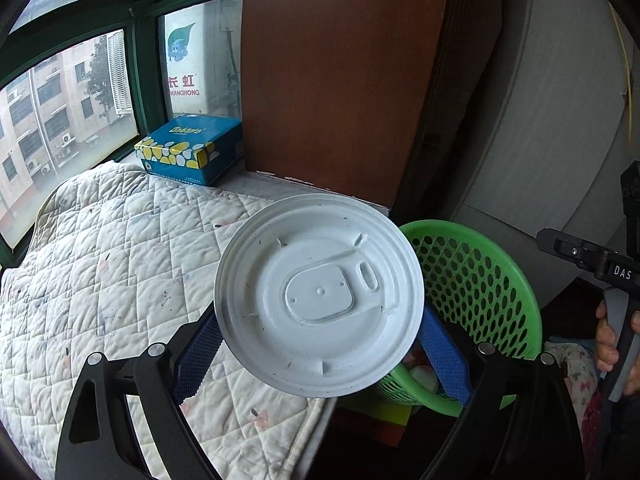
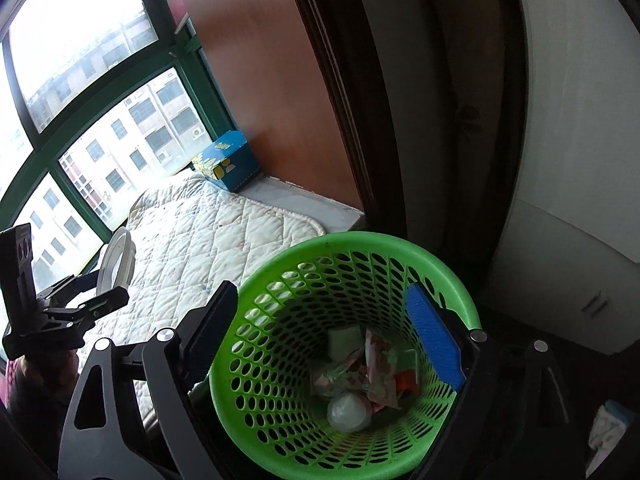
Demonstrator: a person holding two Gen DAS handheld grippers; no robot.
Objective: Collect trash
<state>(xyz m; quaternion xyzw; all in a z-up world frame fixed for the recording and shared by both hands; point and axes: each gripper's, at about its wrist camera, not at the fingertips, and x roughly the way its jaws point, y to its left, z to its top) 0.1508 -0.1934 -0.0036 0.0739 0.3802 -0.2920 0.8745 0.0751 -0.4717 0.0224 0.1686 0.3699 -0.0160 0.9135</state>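
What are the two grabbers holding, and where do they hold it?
The left gripper holds the white plastic lid, its jaws pinching opposite edges of the rim. The right gripper holds nothing; its open jaws hang over the green basket.

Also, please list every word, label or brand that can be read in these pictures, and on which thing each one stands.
"长虹": white sign outside the window.
"HANGHONG": same sign, its first letter hidden by the window frame.
"DAS": right tool, seen in the left wrist view.
Blue tissue box: yellow brand word, too blurred to read.
Wrappers in the green basket: print too small.

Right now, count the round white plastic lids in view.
1: the round white plastic lid is clamped in the left gripper, beside the green mesh basket. Others may hide under the basket's trash.
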